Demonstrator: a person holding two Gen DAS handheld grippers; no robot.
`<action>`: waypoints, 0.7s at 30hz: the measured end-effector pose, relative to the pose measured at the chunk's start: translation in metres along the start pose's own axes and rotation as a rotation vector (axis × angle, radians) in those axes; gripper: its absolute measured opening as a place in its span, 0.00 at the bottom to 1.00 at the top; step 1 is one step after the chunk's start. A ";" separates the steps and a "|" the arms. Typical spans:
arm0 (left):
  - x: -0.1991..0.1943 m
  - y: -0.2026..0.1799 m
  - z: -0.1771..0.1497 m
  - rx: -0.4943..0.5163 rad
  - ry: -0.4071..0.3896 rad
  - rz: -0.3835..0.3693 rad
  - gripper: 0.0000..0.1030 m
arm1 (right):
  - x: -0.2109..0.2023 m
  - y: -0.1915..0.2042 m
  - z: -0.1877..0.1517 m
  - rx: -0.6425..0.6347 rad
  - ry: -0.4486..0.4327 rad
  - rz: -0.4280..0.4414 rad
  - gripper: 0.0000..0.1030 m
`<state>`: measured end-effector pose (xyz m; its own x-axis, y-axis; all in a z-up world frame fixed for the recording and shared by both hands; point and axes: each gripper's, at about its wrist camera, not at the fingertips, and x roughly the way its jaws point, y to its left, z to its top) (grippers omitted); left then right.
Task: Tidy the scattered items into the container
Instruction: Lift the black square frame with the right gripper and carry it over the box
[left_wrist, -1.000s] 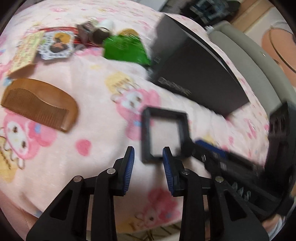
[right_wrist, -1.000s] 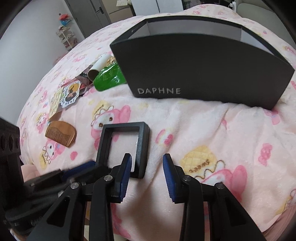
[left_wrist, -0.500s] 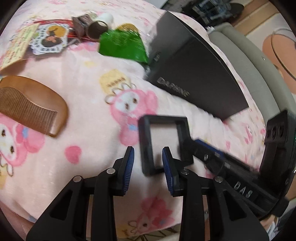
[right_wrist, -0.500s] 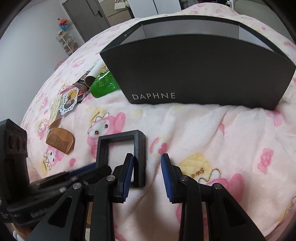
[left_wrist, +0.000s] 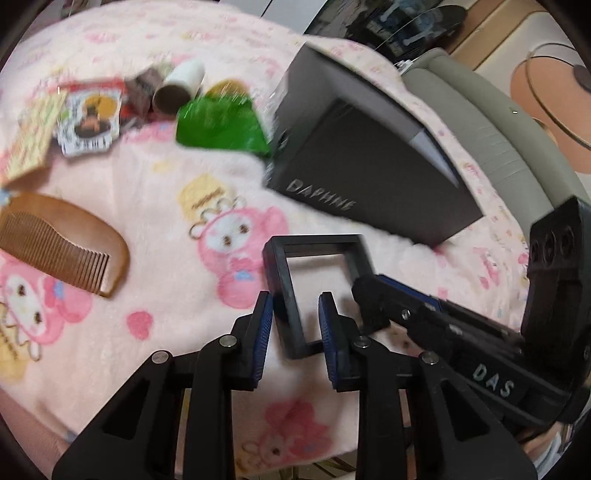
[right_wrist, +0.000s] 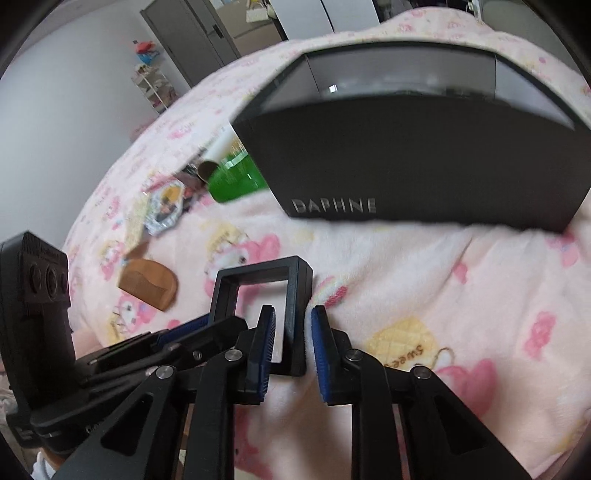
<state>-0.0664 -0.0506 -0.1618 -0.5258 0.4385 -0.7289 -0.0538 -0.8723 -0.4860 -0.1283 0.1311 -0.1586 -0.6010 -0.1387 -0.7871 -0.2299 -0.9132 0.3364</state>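
A black square frame (left_wrist: 317, 258) lies on the pink blanket, also in the right wrist view (right_wrist: 258, 277). My left gripper (left_wrist: 295, 325) straddles the frame's left bar with a gap on each side. My right gripper (right_wrist: 290, 336) straddles its right bar, also with gaps. The black DAPHNE box (left_wrist: 369, 173) stands open behind, also in the right wrist view (right_wrist: 424, 166). A wooden comb (left_wrist: 62, 240), a green packet (left_wrist: 221, 125), a cardboard tube (left_wrist: 181, 88) and printed cards (left_wrist: 88, 122) lie scattered to the left.
A grey padded headboard or cushion (left_wrist: 495, 140) curves behind the box. A door and a white shelf rack (right_wrist: 155, 85) stand far back. The blanket's near edge (left_wrist: 258, 461) is just below the grippers.
Both grippers have moved forward onto the black frame, each now with a bar between its fingers. The right gripper's fingers have narrowed around its bar. The other items have not moved.
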 end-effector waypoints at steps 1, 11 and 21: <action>-0.009 -0.007 0.001 0.010 -0.021 -0.010 0.24 | -0.008 0.001 0.002 -0.010 -0.014 0.010 0.16; -0.023 -0.082 0.054 0.104 -0.114 -0.053 0.24 | -0.099 -0.014 0.049 -0.015 -0.258 0.067 0.16; 0.043 -0.159 0.129 0.217 -0.051 -0.086 0.24 | -0.121 -0.095 0.108 0.057 -0.365 0.024 0.16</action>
<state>-0.1895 0.0789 -0.0537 -0.5531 0.5069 -0.6612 -0.2788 -0.8605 -0.4265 -0.1164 0.2756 -0.0393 -0.8379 -0.0042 -0.5458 -0.2486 -0.8873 0.3884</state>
